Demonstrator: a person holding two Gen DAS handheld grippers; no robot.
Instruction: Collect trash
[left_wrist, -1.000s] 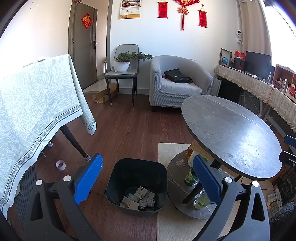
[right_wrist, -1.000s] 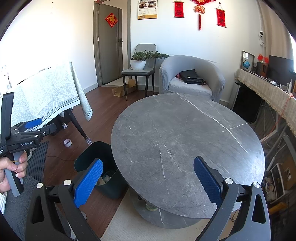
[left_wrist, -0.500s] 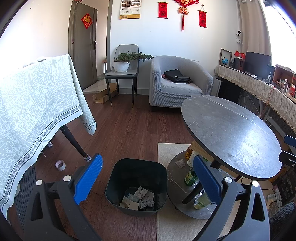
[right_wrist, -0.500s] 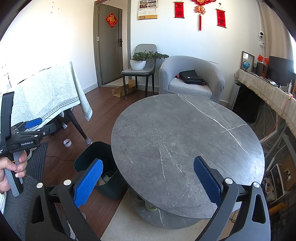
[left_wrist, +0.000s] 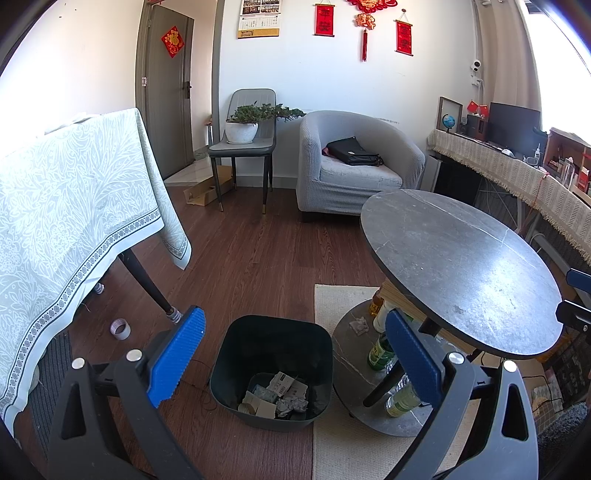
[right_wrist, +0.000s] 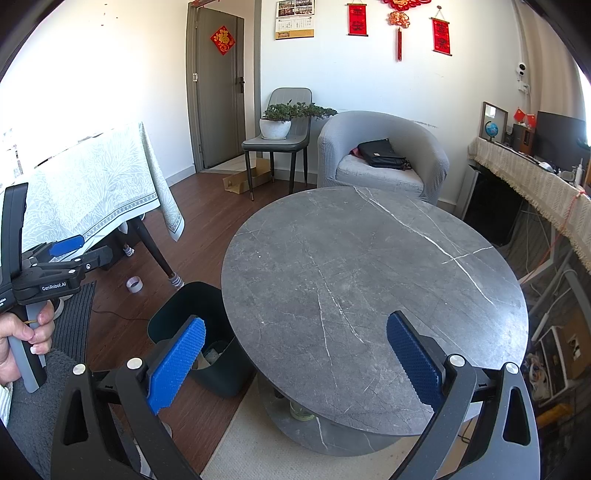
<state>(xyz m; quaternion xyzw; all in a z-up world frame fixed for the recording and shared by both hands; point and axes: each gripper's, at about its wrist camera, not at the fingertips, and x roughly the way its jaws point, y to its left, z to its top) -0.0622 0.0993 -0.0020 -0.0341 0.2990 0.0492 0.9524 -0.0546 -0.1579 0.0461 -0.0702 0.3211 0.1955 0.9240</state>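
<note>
While both tools gape wide, the left tool (left_wrist: 293, 354) hangs over the bin (left_wrist: 273, 328) of crumpled paper (left_wrist: 280, 393); the right tool (right_wrist: 295, 354) grips nothing.

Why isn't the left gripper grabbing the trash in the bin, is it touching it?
Apart. In the left wrist view the left gripper hangs open above the bin, and the crumpled trash lies at the bottom, below the fingertips.
</note>
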